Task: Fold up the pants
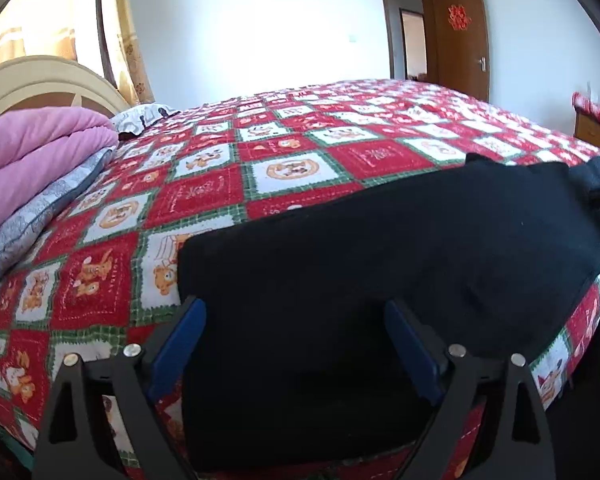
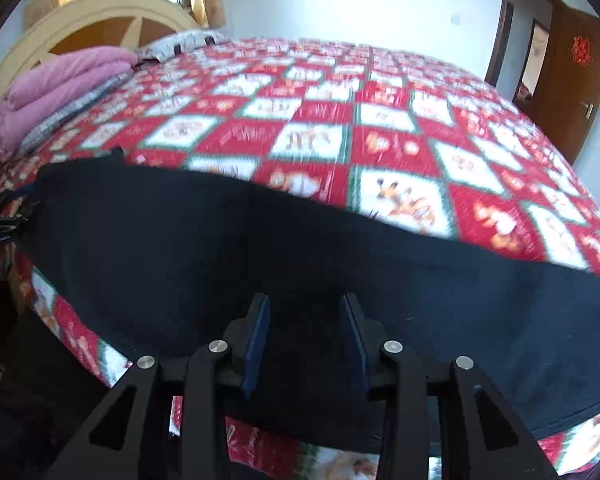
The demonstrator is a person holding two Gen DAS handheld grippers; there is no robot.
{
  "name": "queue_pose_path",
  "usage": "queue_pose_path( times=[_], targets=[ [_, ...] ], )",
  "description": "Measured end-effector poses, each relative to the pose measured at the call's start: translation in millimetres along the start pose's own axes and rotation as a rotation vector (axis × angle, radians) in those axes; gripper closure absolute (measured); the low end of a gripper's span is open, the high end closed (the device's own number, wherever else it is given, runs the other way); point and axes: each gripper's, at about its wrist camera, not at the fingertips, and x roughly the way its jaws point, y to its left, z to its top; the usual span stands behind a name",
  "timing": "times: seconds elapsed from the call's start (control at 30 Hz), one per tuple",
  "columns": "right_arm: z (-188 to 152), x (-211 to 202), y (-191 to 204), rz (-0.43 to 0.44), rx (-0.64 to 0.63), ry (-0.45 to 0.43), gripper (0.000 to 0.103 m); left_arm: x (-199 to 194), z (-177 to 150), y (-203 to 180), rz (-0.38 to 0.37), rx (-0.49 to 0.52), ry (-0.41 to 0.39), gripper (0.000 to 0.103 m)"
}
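Note:
Black pants (image 1: 380,248) lie flat along the near edge of a bed with a red, white and green patchwork cover (image 1: 284,148). My left gripper (image 1: 296,312) is open, its blue-padded fingers (image 1: 180,340) spread wide over the left end of the pants. In the right wrist view the same pants (image 2: 260,248) stretch across the frame. My right gripper (image 2: 305,308) is open with a narrower gap, its fingers (image 2: 256,336) just above the fabric. The view is blurred by motion. Neither gripper holds anything.
A folded pink blanket on a grey quilt (image 1: 32,160) lies at the left by the cream headboard (image 1: 40,80). A patterned pillow (image 1: 144,114) sits behind it. A brown door (image 1: 460,36) stands open at the far right. A wooden cabinet (image 1: 596,128) is beside the bed.

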Motion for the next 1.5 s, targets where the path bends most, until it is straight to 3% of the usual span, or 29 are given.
queue_pose_path(
  times=[0.1, 0.17, 0.2, 0.27, 0.37, 0.6, 0.7, 0.8, 0.97, 1.13, 1.23, 1.4, 1.43, 1.5],
  targets=[
    [-8, 11, 6, -0.04, -0.047, -0.002, 0.065, 5, -5, 9, 0.014, -0.066, -0.004, 0.0],
    [-11, 10, 10, -0.067, -0.083, -0.012, 0.064, 8, -12, 25, -0.054, -0.212, -0.024, 0.0],
    [-11, 11, 11, -0.075, -0.092, -0.012, 0.064, 7, -13, 24, -0.044, -0.213, -0.035, 0.0],
    [-12, 10, 10, -0.076, -0.094, -0.014, 0.064, 8, -9, 14, -0.004, -0.164, -0.025, 0.0],
    [-12, 5, 6, -0.076, -0.085, -0.024, 0.064, 8, -8, 18, -0.016, -0.189, -0.017, 0.0],
    [-13, -6, -19, -0.196, -0.054, -0.018, 0.064, 7, -10, 18, -0.011, -0.189, -0.021, 0.0],
    [-17, -2, -40, -0.163, -0.008, 0.001, 0.059, 6, -7, 18, -0.002, -0.193, -0.012, 0.0],
    [-16, -9, -55, -0.142, 0.028, 0.0, 0.059, -6, 4, 17, 0.062, -0.204, -0.047, 0.0],
    [-22, -24, -88, -0.22, 0.088, -0.022, 0.058, -28, 32, -14, -0.006, -0.153, -0.132, 0.0],
    [-29, -36, -134, -0.213, 0.22, -0.038, 0.058, -5, 29, -59, -0.064, -0.073, -0.03, 0.0],
    [-30, -46, -148, -0.145, 0.278, -0.067, 0.058, 11, 14, -68, -0.051, -0.054, 0.041, 0.0],
    [-32, -52, -176, -0.263, 0.317, -0.069, 0.057, 6, 10, -64, -0.074, -0.036, 0.002, 0.0],
    [-36, -53, -190, -0.266, 0.357, -0.069, 0.057, 5, 9, -64, -0.077, -0.038, 0.0, 0.0],
    [-41, -58, -207, -0.19, 0.418, -0.088, 0.057, 4, 10, -63, -0.073, -0.036, 0.005, 0.0]
  ],
)
